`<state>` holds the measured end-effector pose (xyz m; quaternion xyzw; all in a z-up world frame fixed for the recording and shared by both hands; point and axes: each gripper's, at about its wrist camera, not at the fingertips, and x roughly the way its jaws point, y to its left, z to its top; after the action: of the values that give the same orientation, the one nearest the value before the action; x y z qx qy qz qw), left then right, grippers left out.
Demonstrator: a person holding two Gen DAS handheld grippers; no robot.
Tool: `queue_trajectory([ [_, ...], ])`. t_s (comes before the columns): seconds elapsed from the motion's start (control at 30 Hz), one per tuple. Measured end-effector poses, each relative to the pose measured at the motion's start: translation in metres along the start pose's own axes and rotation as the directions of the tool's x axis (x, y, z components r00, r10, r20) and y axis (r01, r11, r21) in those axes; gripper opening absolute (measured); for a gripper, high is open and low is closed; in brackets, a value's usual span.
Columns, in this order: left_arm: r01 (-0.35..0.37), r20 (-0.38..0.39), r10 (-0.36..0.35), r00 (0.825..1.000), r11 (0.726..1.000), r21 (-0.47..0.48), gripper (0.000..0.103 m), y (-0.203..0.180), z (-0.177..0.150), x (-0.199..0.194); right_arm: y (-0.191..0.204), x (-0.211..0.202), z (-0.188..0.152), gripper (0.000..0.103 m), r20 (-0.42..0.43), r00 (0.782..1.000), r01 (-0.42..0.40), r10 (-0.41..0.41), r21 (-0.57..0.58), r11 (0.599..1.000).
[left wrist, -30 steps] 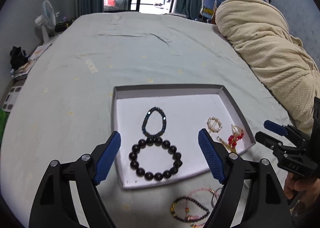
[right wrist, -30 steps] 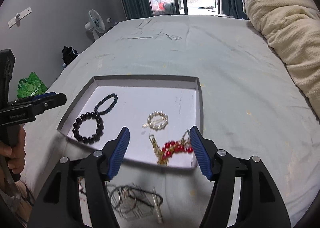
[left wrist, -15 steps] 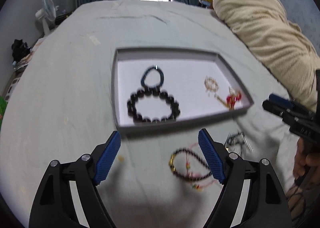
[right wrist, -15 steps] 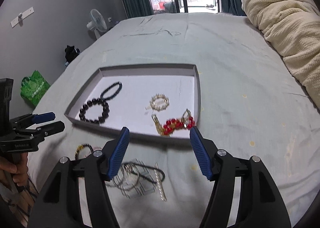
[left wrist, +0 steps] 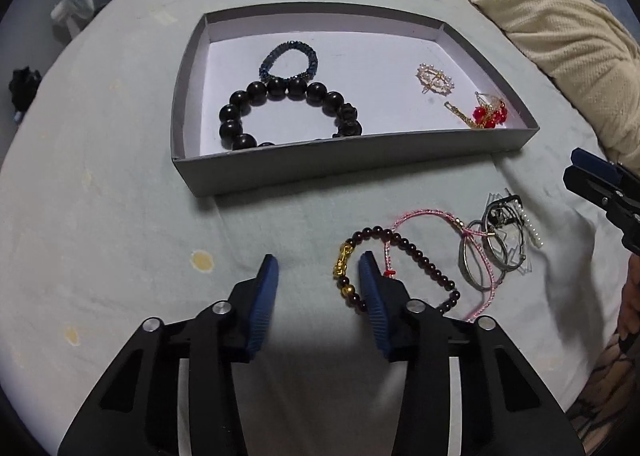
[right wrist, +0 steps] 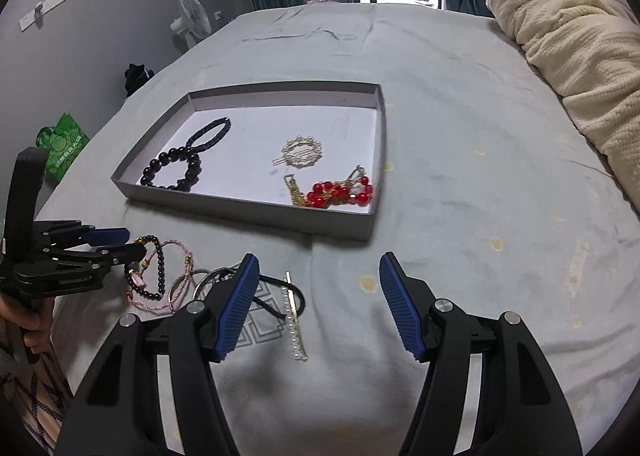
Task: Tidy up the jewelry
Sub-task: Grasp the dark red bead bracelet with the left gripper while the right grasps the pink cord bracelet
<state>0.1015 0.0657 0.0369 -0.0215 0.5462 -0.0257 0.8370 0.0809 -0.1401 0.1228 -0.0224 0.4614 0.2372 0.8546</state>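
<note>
At lower centre of the left wrist view, the left gripper [left wrist: 316,272] is held spread and empty beside the dark beaded bracelet [left wrist: 404,252], probably for a pickup. The right gripper [right wrist: 318,284] is likewise parted, holding nothing. Farther up, sorted pieces lie in the grey tray [left wrist: 360,160].

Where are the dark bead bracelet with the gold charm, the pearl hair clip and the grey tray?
Dark bead bracelet [left wrist: 424,260]: left wrist view, on its bead strand right of the gold charm.
Pearl hair clip [right wrist: 294,320]: right wrist view, on its pearl row.
Grey tray [left wrist: 340,160]: left wrist view, on its near outer wall.
</note>
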Motion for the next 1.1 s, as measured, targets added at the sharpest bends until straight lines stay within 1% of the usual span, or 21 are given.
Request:
queue_trajectory([
  [0.03,-0.006,0.003,0.006,1.000,1.000,0.004,0.026,0.000,0.000,-0.001,0.002,0.001,0.000,0.062,-0.002,1.000,-0.003,0.003,-0.005,1.000],
  [0.07,-0.007,0.005,0.007,1.000,1.000,0.006,0.012,0.000,0.000,-0.003,0.004,0.002,0.000,0.062,-0.005,1.000,-0.007,0.007,-0.011,1.000],
  [0.1,-0.002,0.008,0.002,1.000,1.000,0.001,0.008,0.002,0.000,-0.005,0.006,0.003,0.000,0.062,-0.007,1.000,-0.009,0.009,-0.014,1.000],
  [0.17,0.015,0.022,-0.015,1.000,1.000,-0.012,0.008,0.006,0.002,-0.010,0.008,0.005,-0.001,0.062,-0.014,1.000,-0.012,0.012,-0.021,1.000],
  [0.33,0.057,0.087,-0.055,0.995,0.998,-0.019,0.007,0.009,0.007,-0.032,0.012,0.007,-0.005,0.062,-0.022,1.000,-0.017,0.016,-0.030,0.999],
  [0.47,0.085,0.118,-0.081,0.990,0.996,-0.028,0.007,0.011,0.010,-0.045,0.022,0.009,-0.007,0.062,-0.018,0.999,-0.051,0.051,-0.040,0.998],
  [0.53,0.087,0.128,-0.082,0.988,0.996,-0.034,0.007,0.013,0.010,-0.050,0.031,0.010,-0.006,0.062,-0.017,0.998,-0.067,0.067,-0.057,0.996],
  [0.63,0.073,0.117,-0.066,0.991,0.996,-0.055,0.007,0.020,0.010,-0.049,0.045,0.014,-0.004,0.061,-0.022,0.996,-0.083,0.081,-0.083,0.993],
  [0.7,0.048,0.098,-0.041,0.994,0.997,-0.068,0.007,0.027,0.008,-0.047,0.053,0.020,-0.001,0.060,-0.031,0.996,-0.091,0.088,-0.093,0.992],
  [0.77,0.025,0.081,-0.019,0.997,0.997,-0.076,0.007,0.035,0.004,-0.044,0.060,0.028,0.001,0.055,-0.042,0.995,-0.094,0.090,-0.098,0.991],
  [0.83,0.008,0.065,-0.002,0.998,0.996,-0.088,0.007,0.041,0.001,-0.040,0.066,0.035,0.003,0.055,-0.052,0.994,-0.100,0.095,-0.101,0.990],
  [1.0,0.020,0.045,-0.016,0.999,0.996,-0.092,0.007,0.047,-0.003,-0.033,0.086,0.048,0.010,0.054,-0.063,0.991,-0.126,0.119,-0.124,0.984],
  [1.1,0.014,0.031,-0.012,0.999,0.996,-0.085,0.007,0.045,-0.004,-0.029,0.099,0.058,0.012,0.049,-0.074,0.989,-0.141,0.130,-0.153,0.978],
])
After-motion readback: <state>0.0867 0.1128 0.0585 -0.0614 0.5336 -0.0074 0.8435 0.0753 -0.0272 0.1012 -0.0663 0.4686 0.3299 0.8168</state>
